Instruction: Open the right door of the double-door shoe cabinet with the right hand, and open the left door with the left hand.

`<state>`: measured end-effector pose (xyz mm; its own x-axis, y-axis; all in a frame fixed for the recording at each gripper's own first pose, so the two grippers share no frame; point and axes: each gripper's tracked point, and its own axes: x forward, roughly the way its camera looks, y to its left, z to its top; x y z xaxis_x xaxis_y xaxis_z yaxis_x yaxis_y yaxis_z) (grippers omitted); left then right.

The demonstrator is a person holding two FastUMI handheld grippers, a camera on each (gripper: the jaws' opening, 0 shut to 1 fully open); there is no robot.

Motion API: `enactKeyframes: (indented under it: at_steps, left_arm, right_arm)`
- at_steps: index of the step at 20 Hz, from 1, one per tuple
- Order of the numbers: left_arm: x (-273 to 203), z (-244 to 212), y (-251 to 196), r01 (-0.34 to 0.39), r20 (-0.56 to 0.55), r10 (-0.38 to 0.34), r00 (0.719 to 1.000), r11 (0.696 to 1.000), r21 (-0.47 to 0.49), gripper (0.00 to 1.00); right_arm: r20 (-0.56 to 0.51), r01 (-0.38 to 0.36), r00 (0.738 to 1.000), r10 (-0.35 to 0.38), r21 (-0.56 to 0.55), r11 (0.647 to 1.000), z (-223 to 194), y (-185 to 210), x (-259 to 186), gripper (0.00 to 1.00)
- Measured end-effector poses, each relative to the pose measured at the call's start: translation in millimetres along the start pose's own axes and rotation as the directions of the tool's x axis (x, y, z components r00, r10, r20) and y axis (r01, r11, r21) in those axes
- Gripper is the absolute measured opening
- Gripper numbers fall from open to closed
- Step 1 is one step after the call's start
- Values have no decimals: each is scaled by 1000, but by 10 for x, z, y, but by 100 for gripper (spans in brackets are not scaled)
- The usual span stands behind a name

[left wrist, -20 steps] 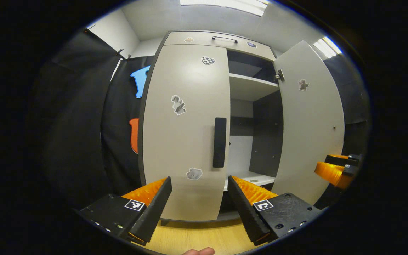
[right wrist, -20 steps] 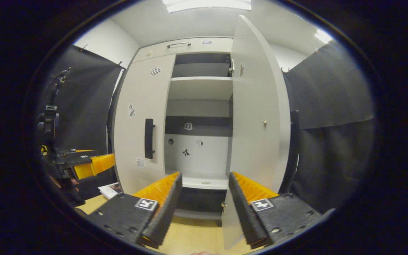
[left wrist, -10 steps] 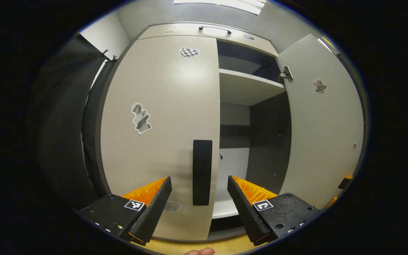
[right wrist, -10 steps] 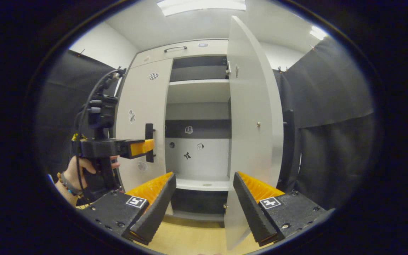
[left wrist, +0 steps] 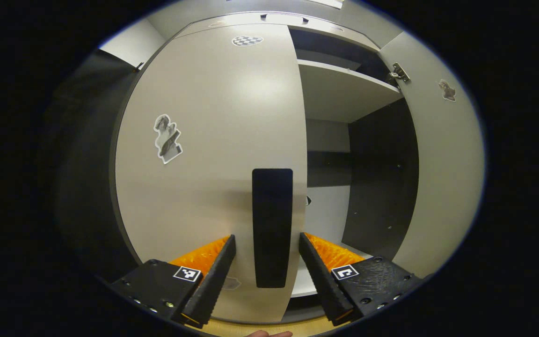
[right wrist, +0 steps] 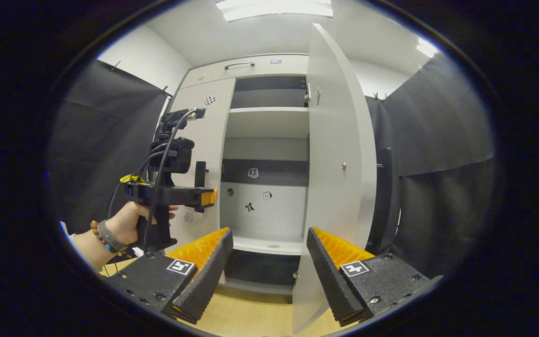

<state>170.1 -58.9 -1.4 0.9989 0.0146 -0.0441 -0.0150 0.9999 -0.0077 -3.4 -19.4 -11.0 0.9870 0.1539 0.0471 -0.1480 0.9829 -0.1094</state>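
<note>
In the left gripper view, the left gripper (left wrist: 267,262) was spread wide, one finger on each side of the left door's black handle (left wrist: 272,227), with a gap on both sides, so nothing was gripped. The left door (left wrist: 213,140) lay closed against the shoe cabinet (left wrist: 344,89) and carried a figure sticker (left wrist: 167,138) on its left part and a checkered heart sticker (left wrist: 247,40) near its top. To the right of that door the cabinet stood uncovered, with a pale shelf high up and a dark side wall farther in. The right door (left wrist: 442,164) was swung out at the far right of that view. In the right gripper view, the right gripper (right wrist: 269,262) was also spread wide and held nothing, with its fingers low in front of the uncovered half of the cabinet. The right door (right wrist: 337,173) stood open, nearly edge-on, just right of the middle. At the left of that view a hand (right wrist: 131,222) held the left gripper (right wrist: 208,197) by its grip, its tips up at the handle (right wrist: 200,174) of the closed left door (right wrist: 201,154). Small stickers (right wrist: 250,206) marked the pale back panel inside the cabinet, and a light wooden floor (right wrist: 255,313) lay below it.
</note>
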Motion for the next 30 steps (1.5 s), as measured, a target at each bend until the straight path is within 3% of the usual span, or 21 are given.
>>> enactKeyframes:
  at_steps: [4, 9, 14, 15, 16, 19, 21, 30]
  left_arm:
    - [-4, -2, 8, 22, -2, -22, 1000, 1000, -20, 73]
    - [5, -17, 48, 1, 6, -1, 1000, 1000, 24, 73]
    - [-3, -17, 9, 10, 10, -10, 1000, 1000, 12, 58]
    - [0, -29, -42, 20, 12, -20, 1000, 1000, 4, 63]
    - [-22, -17, -66, 11, 23, -11, 1000, 1000, 12, 32]
    - [7, -31, -57, 15, 26, -16, 1000, 999, 37, 16]
    - [8, -27, -65, 23, 25, -24, 999, 999, 31, 10]
    - [-160, -15, -67, 36, 33, -37, 999, 999, 26, 10]
  right_arm:
    - [8, -9, 1000, 9, 17, 1000, 2, 15, 16, 100]
    - [4, -7, 1000, 7, 21, 1000, -22, 10, 15, 98]
    - [-2, -12, 1000, 12, 39, 999, -51, 10, -4, 99]
    - [-2, -13, 1000, 14, 44, 999, -53, 11, -13, 99]
    - [-4, -14, 1000, 14, 47, 999, -51, 8, -17, 98]
    - [4, -14, 1000, 14, 60, 998, -46, -4, -49, 99]
    - [7, -16, 1000, 16, 70, 997, -37, -5, -39, 98]
    - [-1, 9, 1000, -9, 60, 998, -45, -74, -142, 98]
